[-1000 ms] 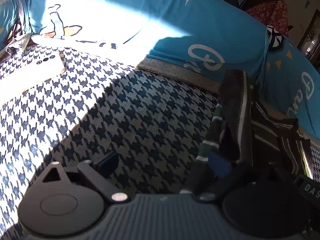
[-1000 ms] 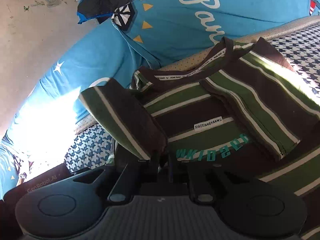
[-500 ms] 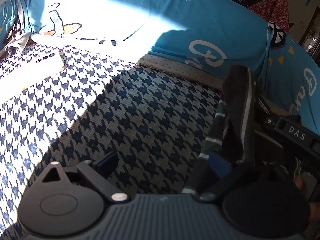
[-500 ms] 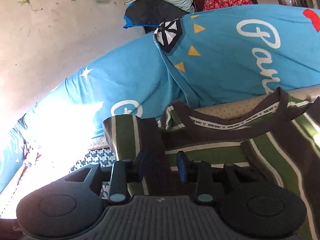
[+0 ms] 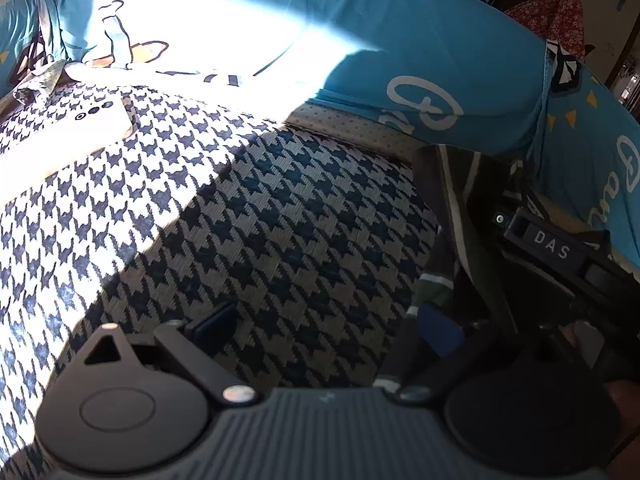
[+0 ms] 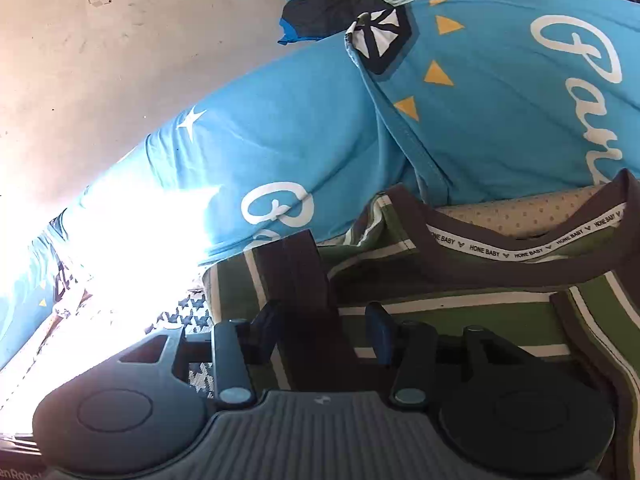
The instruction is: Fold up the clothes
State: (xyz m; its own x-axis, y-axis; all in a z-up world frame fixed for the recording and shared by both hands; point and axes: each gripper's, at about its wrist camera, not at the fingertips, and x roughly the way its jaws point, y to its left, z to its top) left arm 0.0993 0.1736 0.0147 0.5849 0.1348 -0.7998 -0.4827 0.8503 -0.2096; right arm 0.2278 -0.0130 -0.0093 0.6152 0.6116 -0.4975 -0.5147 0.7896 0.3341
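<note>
A green and brown striped shirt [image 6: 460, 320] lies flat on the houndstooth blanket [image 5: 280, 220], collar toward the blue quilt. My right gripper [image 6: 322, 326] hovers low over its left edge, and its jaws are opening. A folded sleeve [image 6: 292, 276] lies between the fingers, and the pads stand clear of it. In the left wrist view the shirt's edge [image 5: 452, 200] rises at the right, beside the right gripper's black body [image 5: 552, 244]. My left gripper [image 5: 326, 322] is open above bare blanket, its right finger close to the shirt's edge.
A white phone [image 5: 68, 136] lies on the sunlit blanket at far left, near a crumpled patterned cloth [image 5: 36, 84]. The blue quilt [image 5: 440, 40] banks up along the back. Pillows and dark clothes [image 6: 340, 8] sit behind it against the wall [image 6: 120, 60].
The right gripper's jaws, shut on the sleeve a second ago, have parted and left it lying on the shirt. That gripper slid leftward and rolled. The left gripper has stayed put.
</note>
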